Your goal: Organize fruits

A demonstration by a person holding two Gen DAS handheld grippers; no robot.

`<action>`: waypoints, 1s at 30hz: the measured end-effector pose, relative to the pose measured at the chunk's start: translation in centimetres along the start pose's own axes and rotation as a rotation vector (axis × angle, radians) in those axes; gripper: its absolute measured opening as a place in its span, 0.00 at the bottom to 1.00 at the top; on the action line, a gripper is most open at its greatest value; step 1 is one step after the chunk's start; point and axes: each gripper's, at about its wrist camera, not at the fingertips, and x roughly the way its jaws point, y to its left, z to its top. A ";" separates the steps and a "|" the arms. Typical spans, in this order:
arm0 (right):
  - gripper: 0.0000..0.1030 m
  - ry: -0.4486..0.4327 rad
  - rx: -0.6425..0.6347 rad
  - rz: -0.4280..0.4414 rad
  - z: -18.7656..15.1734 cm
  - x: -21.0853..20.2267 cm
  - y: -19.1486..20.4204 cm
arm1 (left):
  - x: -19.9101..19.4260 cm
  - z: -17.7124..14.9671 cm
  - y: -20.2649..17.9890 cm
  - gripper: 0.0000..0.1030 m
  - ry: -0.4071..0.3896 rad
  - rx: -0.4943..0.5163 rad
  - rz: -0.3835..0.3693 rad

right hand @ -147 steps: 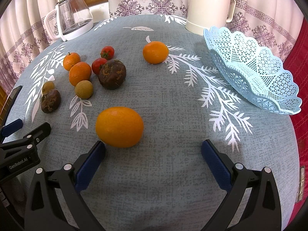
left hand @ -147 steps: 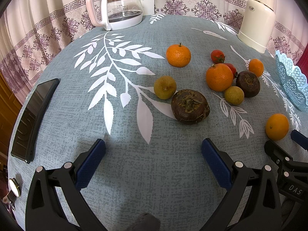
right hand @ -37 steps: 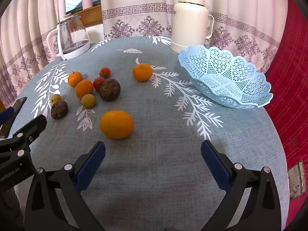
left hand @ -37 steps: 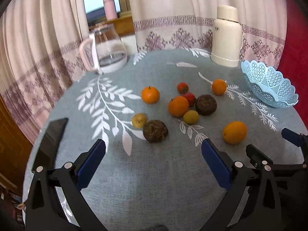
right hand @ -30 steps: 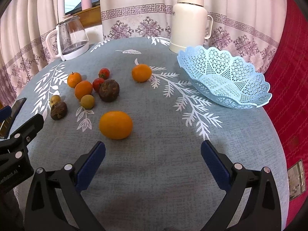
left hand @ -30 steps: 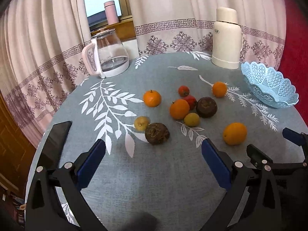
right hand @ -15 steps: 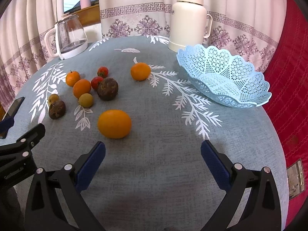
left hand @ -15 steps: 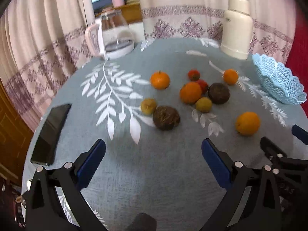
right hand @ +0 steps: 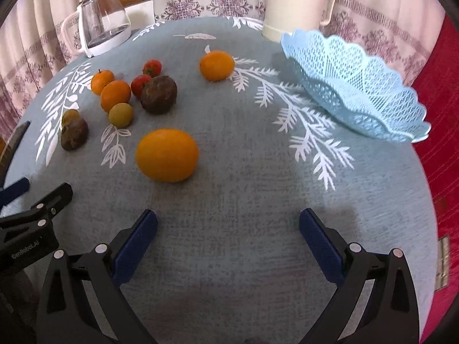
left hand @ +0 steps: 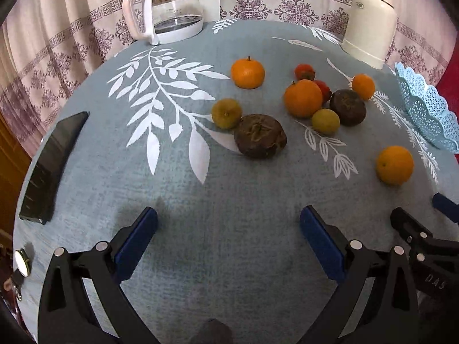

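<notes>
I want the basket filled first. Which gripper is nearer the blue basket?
Right. The basket lies just ahead and right of the open right gripper; from the left gripper it sits at the far right edge.

Light: soft daylight, even, moderately bright.
Shadows: faint, diffuse, on the tablecloth (left hand: 229, 243) beneath the finger pads.
Glare: mild on the glass kettle (left hand: 172, 8).
Blur: slight softness throughout.
Edges: strong fisheye bend, dark corner vignette.
</notes>
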 end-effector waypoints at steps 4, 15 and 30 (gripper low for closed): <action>0.95 -0.007 -0.001 0.002 -0.3 0.0 0.1 | -0.1 -0.3 0.1 0.98 -0.010 -0.007 -0.006; 0.95 -0.004 -0.005 0.024 -0.1 0.1 -0.2 | 0.0 -0.4 0.2 0.98 -0.005 -0.010 -0.018; 0.95 -0.011 -0.007 0.019 -0.2 0.1 -0.1 | -0.1 -0.4 0.2 0.98 -0.015 -0.012 -0.013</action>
